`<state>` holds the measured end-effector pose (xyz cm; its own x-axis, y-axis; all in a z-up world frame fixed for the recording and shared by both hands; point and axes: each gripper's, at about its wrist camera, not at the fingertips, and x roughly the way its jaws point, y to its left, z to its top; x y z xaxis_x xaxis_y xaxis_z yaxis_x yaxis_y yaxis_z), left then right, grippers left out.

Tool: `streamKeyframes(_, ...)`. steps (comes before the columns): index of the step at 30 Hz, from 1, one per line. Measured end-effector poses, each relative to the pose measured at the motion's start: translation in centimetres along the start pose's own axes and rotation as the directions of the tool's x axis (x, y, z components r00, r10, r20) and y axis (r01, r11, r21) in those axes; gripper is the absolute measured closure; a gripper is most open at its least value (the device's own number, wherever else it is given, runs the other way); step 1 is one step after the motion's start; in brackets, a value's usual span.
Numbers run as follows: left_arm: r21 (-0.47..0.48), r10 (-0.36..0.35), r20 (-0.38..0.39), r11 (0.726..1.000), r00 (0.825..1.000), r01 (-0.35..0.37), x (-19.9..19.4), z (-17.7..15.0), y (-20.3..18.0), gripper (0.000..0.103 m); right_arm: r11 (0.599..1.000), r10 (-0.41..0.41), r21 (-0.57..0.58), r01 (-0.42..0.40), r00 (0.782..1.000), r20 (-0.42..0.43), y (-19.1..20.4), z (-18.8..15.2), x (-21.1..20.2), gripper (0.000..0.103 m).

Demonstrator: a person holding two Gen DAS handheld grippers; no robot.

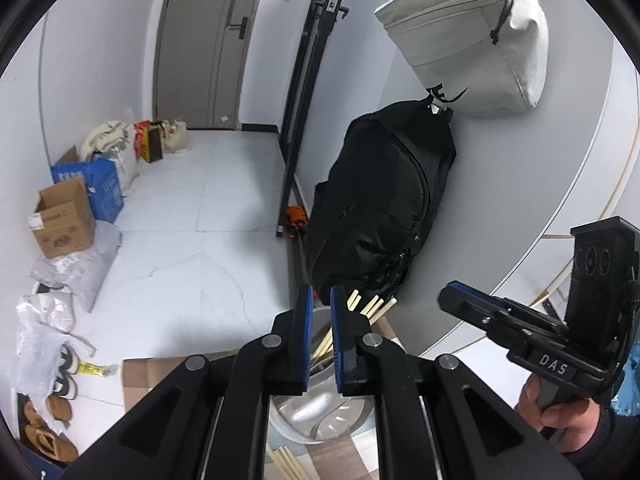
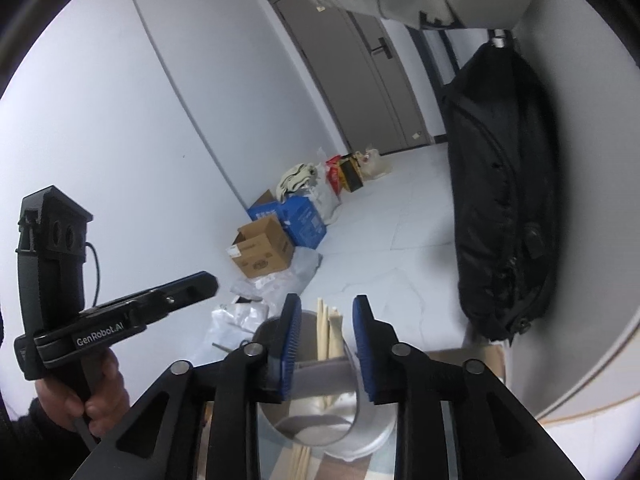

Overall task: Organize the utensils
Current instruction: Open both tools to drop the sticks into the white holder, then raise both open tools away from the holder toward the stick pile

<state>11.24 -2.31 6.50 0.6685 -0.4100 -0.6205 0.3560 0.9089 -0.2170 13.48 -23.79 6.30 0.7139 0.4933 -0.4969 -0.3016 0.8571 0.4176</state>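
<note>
Pale wooden chopsticks (image 2: 330,332) – upright, bunched

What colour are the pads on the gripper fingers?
Blue pads, on black fingers; the right wrist view shows them best.

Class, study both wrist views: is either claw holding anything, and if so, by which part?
Nothing is held. The left claw and right claw both stand open above the metal holder, where the chopsticks stand ungripped.

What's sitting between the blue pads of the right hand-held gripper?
In the right wrist view, the wooden chopsticks standing in the metal holder show between the right hand-held gripper pads; the pads are apart and not touching them.
</note>
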Motion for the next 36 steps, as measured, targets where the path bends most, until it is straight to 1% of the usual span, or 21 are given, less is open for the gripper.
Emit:
streamKeyframes(1, 0.004, 0.011, 0.006, 1.0, 1.0, -0.011, -0.3, -0.2, -0.2, 0.092, 1.0, -0.003, 0.0, 0.003, 1.0, 0.002, 0.1, -0.1, -0.3, 0.072)
streamKeyframes(3, 0.008, 0.032, 0.029, 0.999, 0.999, -0.033, -1.4, -0.6, -0.8, 0.076, 1.0, -0.008, 0.0, 0.008, 1.0, 0.009, 0.3, -0.4, -1.1, 0.067)
streamKeyframes(5, 0.004, 0.047, 0.06, 0.999, 0.997, -0.048, -2.5, -1.1, -1.1, 0.067, 1.0, -0.005, -0.003, 0.006, 1.0, 0.014, 0.7, -0.5, -1.6, 0.065)
streamKeyframes(6, 0.002, 0.056, 0.07, 0.998, 0.996, -0.056, -2.9, -1.2, -1.3, 0.065, 1.0, -0.004, -0.008, 0.005, 1.0, 0.019, 1.0, -0.6, -2.1, 0.064)
streamKeyframes(8, 0.0, 0.067, 0.08, 0.998, 0.995, -0.067, -3.6, -1.5, -1.5, 0.064, 1.0, -0.005, -0.016, 0.006, 1.0, 0.028, 1.6, -1.1, -2.7, 0.061)
streamKeyframes(9, 0.002, 0.072, 0.085, 0.997, 0.994, -0.073, -4.1, -1.7, -1.7, 0.063, 1.0, -0.001, -0.019, 0.002, 0.999, 0.034, 2.0, -1.2, -3.2, 0.058)
streamKeyframes(10, 0.006, 0.081, 0.089, 0.997, 0.993, -0.081, -4.4, -1.8, -1.8, 0.063, 1.0, 0.001, -0.022, 0.0, 0.999, 0.039, 2.3, -1.5, -3.7, 0.057)
streamKeyframes(11, 0.011, 0.094, 0.096, 0.995, 0.991, -0.095, -4.7, -2.0, -2.0, 0.058, 1.0, 0.004, -0.026, -0.003, 0.999, 0.043, 2.5, -1.7, -4.0, 0.057)
streamKeyframes(12, 0.014, 0.107, 0.106, 0.994, 0.989, -0.109, -5.1, -2.2, -2.2, 0.051, 1.0, 0.006, -0.031, -0.004, 0.999, 0.048, 2.8, -1.9, -4.5, 0.054)
streamKeyframes(14, 0.01, 0.118, 0.135, 0.993, 0.984, -0.12, -6.0, -2.5, -2.5, 0.045, 0.999, 0.011, -0.038, -0.009, 0.999, 0.051, 3.5, -2.2, -5.2, 0.049)
streamKeyframes(16, 0.007, 0.129, 0.145, 0.991, 0.981, -0.132, -6.6, -2.8, -2.7, 0.043, 0.999, 0.018, -0.045, -0.015, 0.998, 0.057, 4.0, -2.6, -5.9, 0.045)
streamKeyframes(20, 0.001, 0.149, 0.148, 0.989, 0.978, -0.151, -7.7, -3.8, -2.9, 0.042, 0.998, 0.024, -0.055, -0.02, 0.998, 0.064, 4.8, -3.4, -7.0, 0.039)
streamKeyframes(22, 0.002, 0.168, 0.151, 0.985, 0.974, -0.17, -8.0, -4.2, -3.0, 0.034, 0.998, 0.024, -0.056, -0.02, 0.998, 0.066, 5.2, -4.0, -7.6, 0.034)
streamKeyframes(23, 0.0, 0.178, 0.156, 0.984, 0.971, -0.181, -8.2, -4.5, -3.0, 0.029, 0.998, 0.024, -0.057, -0.02, 0.997, 0.067, 5.3, -4.2, -7.9, 0.033)
streamKeyframes(26, -0.009, 0.2, 0.179, 0.979, 0.963, -0.202, -9.1, -5.5, -3.2, 0.027, 0.998, 0.017, -0.069, -0.012, 0.997, 0.074, 5.8, -5.0, -8.7, 0.028)
streamKeyframes(29, -0.027, 0.213, 0.174, 0.977, 0.961, -0.212, -9.4, -6.4, -3.1, 0.025, 0.997, 0.011, -0.078, -0.005, 0.997, 0.075, 6.2, -5.8, -9.2, 0.023)
streamKeyframes(30, -0.031, 0.219, 0.172, 0.976, 0.96, -0.217, -9.4, -6.7, -3.1, 0.02, 0.997, 0.01, -0.082, -0.003, 0.997, 0.075, 6.3, -6.2, -9.4, 0.022)
streamKeyframes(32, -0.04, 0.235, 0.165, 0.972, 0.958, -0.232, -9.5, -7.4, -3.0, 0.016, 0.996, 0.007, -0.09, 0.0, 0.997, 0.077, 6.5, -6.7, -9.6, 0.019)
streamKeyframes(35, -0.047, 0.238, 0.147, 0.971, 0.96, -0.233, -9.3, -8.6, -2.9, 0.015, 0.994, 0.002, -0.106, 0.007, 0.997, 0.078, 6.6, -7.7, -9.8, 0.016)
streamKeyframes(36, -0.048, 0.242, 0.143, 0.97, 0.96, -0.238, -9.1, -9.0, -2.9, 0.015, 0.994, 0.0, -0.111, 0.009, 0.997, 0.076, 6.6, -8.1, -9.8, 0.013)
